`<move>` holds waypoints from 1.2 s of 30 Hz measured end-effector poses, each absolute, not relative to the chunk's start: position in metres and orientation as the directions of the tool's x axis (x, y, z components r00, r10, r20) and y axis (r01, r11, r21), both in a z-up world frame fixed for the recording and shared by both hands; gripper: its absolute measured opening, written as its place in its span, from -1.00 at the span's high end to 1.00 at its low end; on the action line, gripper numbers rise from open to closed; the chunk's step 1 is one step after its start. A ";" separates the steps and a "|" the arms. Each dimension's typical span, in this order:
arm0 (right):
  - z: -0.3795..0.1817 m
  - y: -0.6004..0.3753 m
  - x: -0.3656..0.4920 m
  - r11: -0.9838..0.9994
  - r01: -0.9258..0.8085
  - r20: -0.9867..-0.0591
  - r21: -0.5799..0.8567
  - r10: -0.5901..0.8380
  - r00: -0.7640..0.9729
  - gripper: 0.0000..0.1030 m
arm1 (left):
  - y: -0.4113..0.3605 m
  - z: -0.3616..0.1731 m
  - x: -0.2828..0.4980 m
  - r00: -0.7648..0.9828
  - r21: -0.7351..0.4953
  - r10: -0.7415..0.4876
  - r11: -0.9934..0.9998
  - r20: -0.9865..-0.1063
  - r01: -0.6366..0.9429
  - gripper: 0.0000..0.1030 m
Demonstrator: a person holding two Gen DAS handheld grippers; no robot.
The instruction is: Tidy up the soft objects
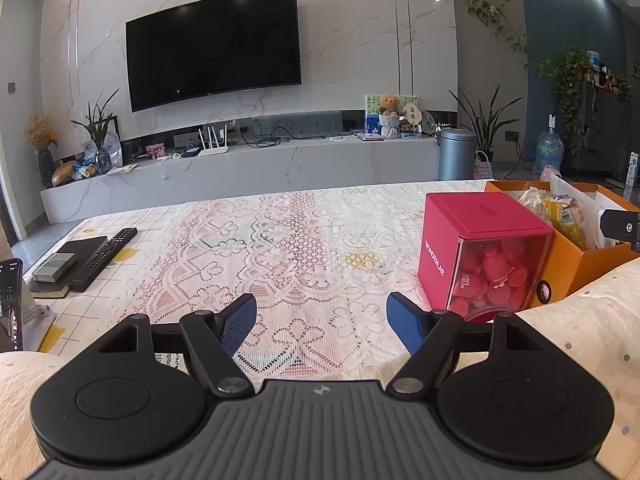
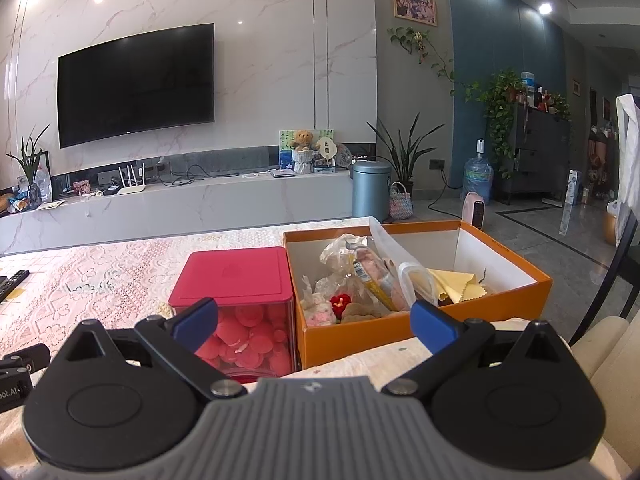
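Observation:
An orange cardboard box (image 2: 516, 300) stands on the lace-covered table and holds bagged soft items, a small red plush (image 2: 340, 302) and a yellow cloth (image 2: 460, 286). It also shows in the left wrist view (image 1: 576, 272). A red-lidded clear container (image 2: 236, 276) of pink soft pieces stands to its left, seen too in the left wrist view (image 1: 480, 240). My left gripper (image 1: 321, 326) is open and empty above the tablecloth, left of the container. My right gripper (image 2: 314, 322) is open and empty, just in front of the container and box.
A TV remote (image 1: 106, 250) and a dark book (image 1: 78, 254) lie at the table's left. A phone on a stand (image 1: 10, 304) is at the far left edge. A cream spotted cloth (image 1: 592, 344) lies near me. A chair (image 2: 616, 276) stands at the right.

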State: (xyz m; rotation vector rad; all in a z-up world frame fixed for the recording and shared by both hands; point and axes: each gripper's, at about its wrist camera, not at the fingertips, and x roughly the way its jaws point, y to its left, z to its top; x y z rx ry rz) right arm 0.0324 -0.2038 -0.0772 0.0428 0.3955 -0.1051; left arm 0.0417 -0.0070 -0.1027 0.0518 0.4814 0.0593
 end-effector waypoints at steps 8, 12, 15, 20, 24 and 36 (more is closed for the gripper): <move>-0.077 -0.204 0.032 0.994 0.110 -0.387 0.021 -0.094 0.917 -0.95 | -0.009 -0.100 0.040 0.895 0.054 0.051 0.998 -0.443 -0.030 -0.69; -0.077 -0.204 0.032 0.994 0.110 -0.387 0.022 -0.093 0.917 -0.95 | -0.009 -0.099 0.040 0.898 0.055 0.046 0.998 -0.437 -0.025 -0.69; -0.077 -0.204 0.032 0.994 0.110 -0.387 0.021 -0.093 0.917 -0.95 | -0.009 -0.099 0.040 0.899 0.055 0.046 0.998 -0.436 -0.024 -0.69; -0.077 -0.204 0.032 0.994 0.110 -0.388 0.021 -0.094 0.917 -0.95 | -0.010 -0.099 0.039 0.900 0.058 0.044 0.998 -0.433 -0.021 -0.69; -0.077 -0.204 0.032 0.994 0.111 -0.388 0.021 -0.094 0.917 -0.95 | -0.010 -0.098 0.039 0.901 0.058 0.043 0.998 -0.432 -0.019 -0.69; -0.078 -0.203 0.032 0.993 0.111 -0.384 0.024 -0.094 0.919 -0.95 | -0.010 -0.097 0.040 0.902 0.049 0.043 0.999 -0.430 -0.024 -0.69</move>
